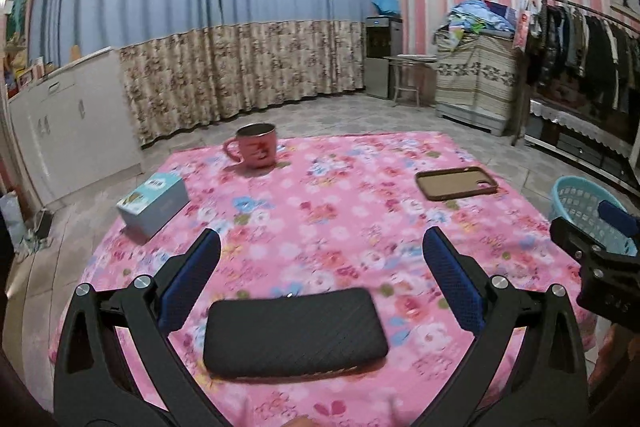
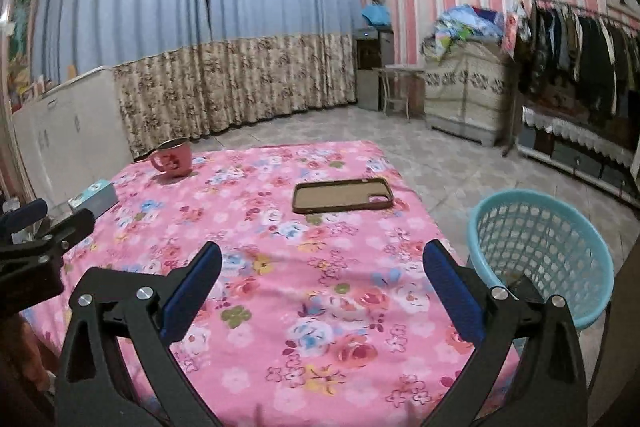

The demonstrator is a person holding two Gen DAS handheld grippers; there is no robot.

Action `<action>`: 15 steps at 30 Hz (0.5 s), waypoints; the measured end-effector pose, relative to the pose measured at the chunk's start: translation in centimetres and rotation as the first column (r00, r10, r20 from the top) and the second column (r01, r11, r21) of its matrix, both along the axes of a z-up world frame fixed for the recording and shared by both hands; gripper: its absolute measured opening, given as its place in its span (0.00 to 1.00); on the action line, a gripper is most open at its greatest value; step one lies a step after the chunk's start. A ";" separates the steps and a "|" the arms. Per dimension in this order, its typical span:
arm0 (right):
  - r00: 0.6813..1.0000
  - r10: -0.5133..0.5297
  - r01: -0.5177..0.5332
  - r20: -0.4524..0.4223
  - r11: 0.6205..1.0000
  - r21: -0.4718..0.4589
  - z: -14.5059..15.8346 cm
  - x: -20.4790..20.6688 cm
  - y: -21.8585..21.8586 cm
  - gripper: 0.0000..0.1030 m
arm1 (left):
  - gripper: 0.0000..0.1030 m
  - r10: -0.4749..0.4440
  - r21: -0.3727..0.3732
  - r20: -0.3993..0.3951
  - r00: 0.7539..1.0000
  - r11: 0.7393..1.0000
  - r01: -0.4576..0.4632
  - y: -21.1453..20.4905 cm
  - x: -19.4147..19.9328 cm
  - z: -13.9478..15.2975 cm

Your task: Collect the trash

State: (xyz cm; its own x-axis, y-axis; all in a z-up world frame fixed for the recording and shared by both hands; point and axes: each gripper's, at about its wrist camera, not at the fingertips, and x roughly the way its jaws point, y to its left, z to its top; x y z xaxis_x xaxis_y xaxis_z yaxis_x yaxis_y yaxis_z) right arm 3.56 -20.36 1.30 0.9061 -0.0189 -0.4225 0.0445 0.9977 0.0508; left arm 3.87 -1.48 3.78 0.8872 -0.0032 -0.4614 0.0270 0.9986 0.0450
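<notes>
Basket (image 2: 560,227) beside table's right edge, contents hard to tell. Black case (image 1: 296,335) lies crosswise under your left gripper (image 1: 320,251), jaws apart; right gripper (image 2: 322,263) apart too, holding nothing.

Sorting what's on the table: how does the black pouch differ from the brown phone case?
The black pouch is closed, padded and textured; the brown phone case is an open, empty shell. The pouch lies near, between the left gripper fingers; the case lies farther, toward the blue basket. Both lie flat on the floral cloth.
</notes>
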 end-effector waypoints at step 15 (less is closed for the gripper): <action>0.999 -0.048 0.048 -0.004 0.998 -0.027 -0.7 -0.5 0.3 0.96 | 0.95 0.000 -0.065 0.022 1.000 0.998 0.002 0.9 -1.3 -1.5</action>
